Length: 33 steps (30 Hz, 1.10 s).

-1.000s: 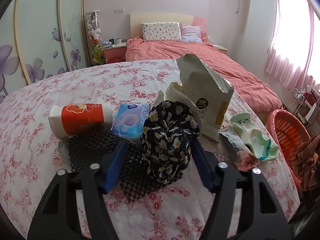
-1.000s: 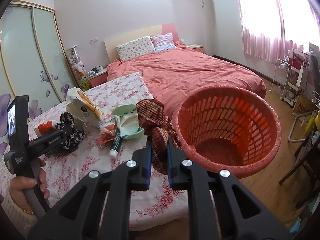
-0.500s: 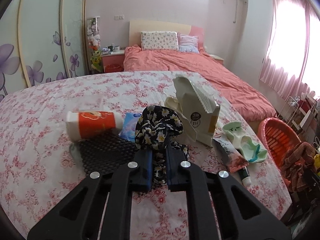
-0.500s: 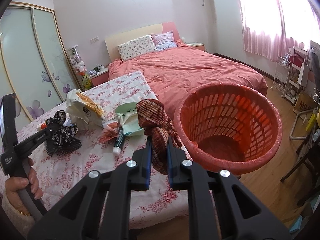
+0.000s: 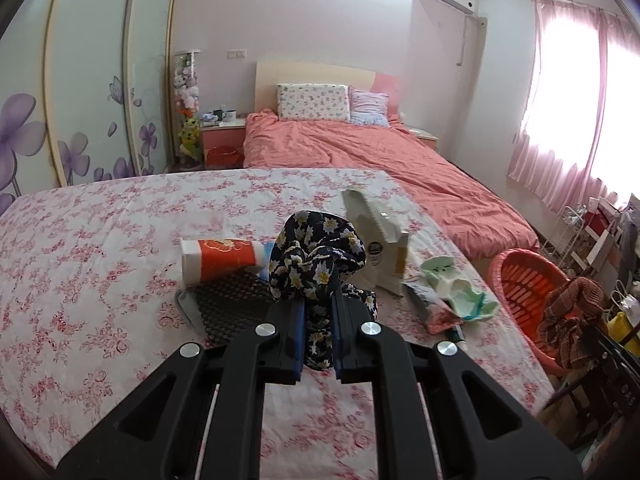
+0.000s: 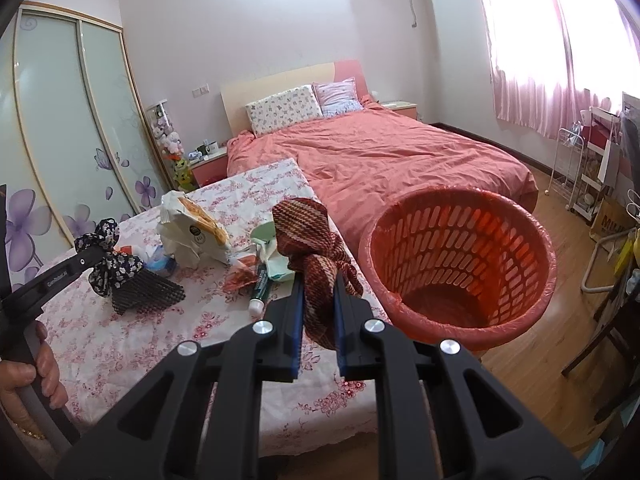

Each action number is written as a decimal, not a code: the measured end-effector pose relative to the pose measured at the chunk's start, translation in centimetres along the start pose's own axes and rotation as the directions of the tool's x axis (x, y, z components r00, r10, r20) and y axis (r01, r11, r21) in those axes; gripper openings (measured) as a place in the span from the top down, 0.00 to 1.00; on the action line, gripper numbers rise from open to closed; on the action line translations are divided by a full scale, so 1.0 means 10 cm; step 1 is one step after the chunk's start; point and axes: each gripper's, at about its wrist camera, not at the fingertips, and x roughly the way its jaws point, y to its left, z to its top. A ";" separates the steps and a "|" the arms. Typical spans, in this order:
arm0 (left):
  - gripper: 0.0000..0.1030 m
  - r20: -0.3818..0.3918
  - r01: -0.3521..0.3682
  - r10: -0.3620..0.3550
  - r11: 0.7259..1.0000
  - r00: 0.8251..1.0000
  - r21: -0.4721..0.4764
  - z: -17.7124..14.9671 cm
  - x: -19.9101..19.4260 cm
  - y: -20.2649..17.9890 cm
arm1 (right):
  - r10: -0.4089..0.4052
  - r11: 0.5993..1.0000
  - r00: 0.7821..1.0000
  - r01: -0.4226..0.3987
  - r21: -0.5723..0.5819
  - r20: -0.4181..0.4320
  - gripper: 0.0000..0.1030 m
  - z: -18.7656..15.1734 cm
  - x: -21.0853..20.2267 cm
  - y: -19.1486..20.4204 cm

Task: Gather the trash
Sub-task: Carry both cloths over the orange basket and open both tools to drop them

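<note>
My left gripper (image 5: 318, 332) is shut on a dark floral cloth (image 5: 316, 258) and holds it above the flowered table (image 5: 100, 280); it also shows in the right wrist view (image 6: 108, 258). My right gripper (image 6: 318, 320) is shut on a red-brown checked cloth (image 6: 312, 236), held over the table's edge, left of the red plastic basket (image 6: 460, 264). The basket (image 5: 524, 280) stands off the table's right side. On the table lie a red-orange cup (image 5: 220, 258), a black mesh mat (image 5: 232, 300), a white paper bag (image 5: 376, 244), a mint green wrapper (image 5: 456, 288) and a tube (image 6: 260, 284).
A bed with a coral cover (image 5: 360, 160) lies beyond the table. Sliding wardrobe doors (image 5: 80, 100) line the left wall. A wire rack (image 6: 576, 176) and a chair frame (image 6: 608, 264) stand on the wooden floor at the right, under a pink curtain (image 6: 540, 40).
My left gripper closed on the floral cloth and lifted it off the table. My right gripper kept hold of the checked cloth next to the basket.
</note>
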 end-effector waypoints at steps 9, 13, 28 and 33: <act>0.90 0.010 0.093 -0.094 0.995 0.996 0.038 0.01 -0.12 -0.34 | -0.029 0.999 0.999 0.028 0.024 0.040 0.87 0.03 -0.19 -0.19; 0.90 0.004 0.141 -0.141 0.988 0.990 0.063 0.02 -0.11 -0.56 | -0.050 0.998 0.997 0.048 0.042 0.051 0.87 0.06 -0.21 -0.34; 0.90 -0.087 0.359 -0.350 0.924 0.933 0.132 -0.06 0.21 -1.51 | -0.155 0.981 0.984 0.143 0.134 0.089 0.87 0.19 -0.13 -1.03; 0.90 -0.117 0.408 -0.393 0.900 0.912 0.152 -0.10 0.36 -1.82 | -0.181 0.971 0.979 0.162 0.176 0.098 0.87 0.22 -0.07 -1.27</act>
